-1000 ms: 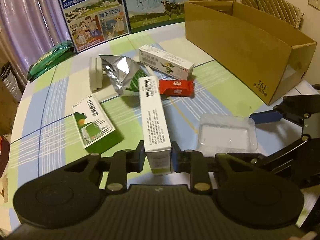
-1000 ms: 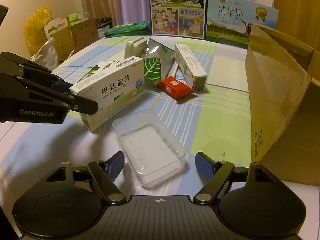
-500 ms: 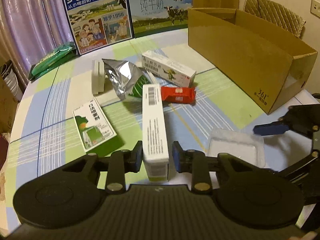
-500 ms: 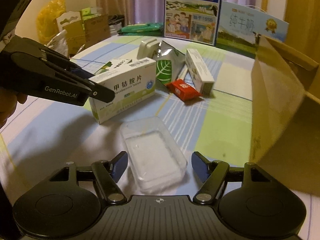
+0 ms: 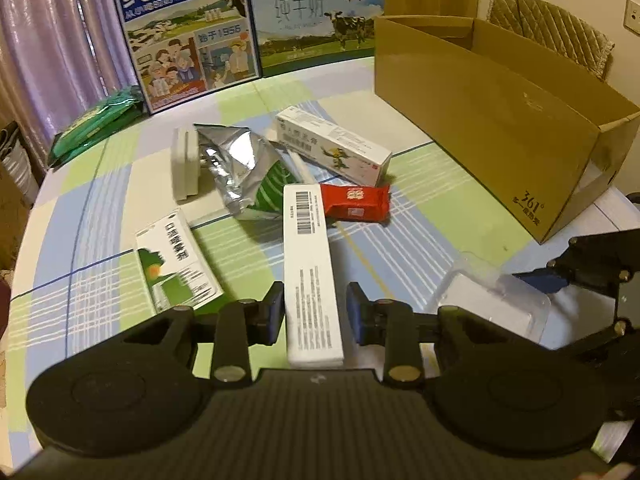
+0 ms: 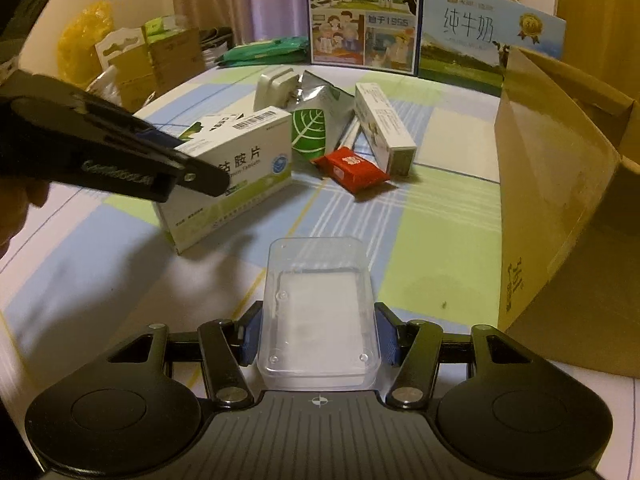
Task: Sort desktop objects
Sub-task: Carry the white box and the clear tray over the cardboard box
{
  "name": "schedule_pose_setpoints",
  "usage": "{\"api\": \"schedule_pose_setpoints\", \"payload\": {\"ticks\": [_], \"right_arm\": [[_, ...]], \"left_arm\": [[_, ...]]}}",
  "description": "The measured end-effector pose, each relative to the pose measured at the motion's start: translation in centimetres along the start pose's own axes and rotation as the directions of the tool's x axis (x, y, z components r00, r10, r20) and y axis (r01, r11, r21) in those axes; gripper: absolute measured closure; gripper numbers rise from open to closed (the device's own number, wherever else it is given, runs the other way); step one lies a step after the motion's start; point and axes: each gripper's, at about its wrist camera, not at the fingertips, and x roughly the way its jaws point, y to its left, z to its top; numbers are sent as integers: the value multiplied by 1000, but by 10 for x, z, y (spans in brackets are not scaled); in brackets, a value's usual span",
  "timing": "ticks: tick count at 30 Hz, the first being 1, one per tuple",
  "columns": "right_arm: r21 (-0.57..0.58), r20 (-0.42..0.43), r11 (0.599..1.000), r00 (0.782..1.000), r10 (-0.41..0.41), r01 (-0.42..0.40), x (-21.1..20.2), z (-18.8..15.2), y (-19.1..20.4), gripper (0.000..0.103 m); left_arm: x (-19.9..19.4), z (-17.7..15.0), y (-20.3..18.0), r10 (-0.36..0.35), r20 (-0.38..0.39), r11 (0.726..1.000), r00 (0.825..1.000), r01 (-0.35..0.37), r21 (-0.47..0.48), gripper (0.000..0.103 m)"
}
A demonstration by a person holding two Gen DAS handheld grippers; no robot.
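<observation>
**Two grippers, one item between each pair of fingers**

Left wrist view: the left gripper has one white medicine box standing between its fingers. The left pad meets the box, while a thin gap shows at the right pad, so whether the grip is firm cannot be told. On the checked tablecloth lie one green-and-white box, one silver foil pouch, one white adapter block, one long white carton and one red snack packet. Two milk cartons stand at the back, with one green pack beside them. One open cardboard box fills the right side. The clear plastic tray is blurred and partly hidden by the right gripper, which is cut off at the frame edge.

Right wrist view: the right gripper straddles the clear plastic tray, both blue pads against its long sides, closed on it; the tray sits low over the table. Here the white medicine box shows its printed front, unseen from the left wrist, with the left gripper crossing it and hiding part of the lettering. The green-and-white box is mostly hidden behind it. The cardboard box is cut off at right, its interior out of sight. Only this view shows a yellow bag and stacked cartons beyond the table.
</observation>
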Motion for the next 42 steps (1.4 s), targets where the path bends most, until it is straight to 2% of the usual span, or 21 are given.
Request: {"api": "schedule_pose_setpoints", "payload": {"ticks": [7, 11, 13, 14, 28, 35, 42], "right_arm": [[-47, 32, 999, 999, 2, 0, -1, -1, 7, 49], [-33, 25, 999, 1000, -4, 5, 2, -2, 4, 49], [-30, 25, 1000, 1000, -2, 3, 3, -2, 4, 49], [-29, 26, 1000, 1000, 0, 0, 4, -1, 4, 48], [9, 29, 1000, 999, -29, 29, 8, 1, 5, 50], [64, 65, 996, 996, -63, 59, -18, 5, 1, 50], [97, 118, 991, 988, -98, 87, -64, 11, -1, 50]], "left_arm": [[17, 6, 0, -3, -40, 1000, 999, 3, 2, 75], [22, 4, 5, 9, -56, 1000, 998, -10, -13, 75], [24, 3, 9, 5, -66, 999, 998, -7, -34, 82], [24, 3, 10, 3, -68, 999, 998, -6, -42, 82], [10, -3, 7, -52, -41, 995, 998, 48, -86, 83], [-6, -4, 5, -49, -20, 996, 999, 47, -81, 83], [-37, 10, -4, -41, 28, 993, 999, 43, -105, 83]]}}
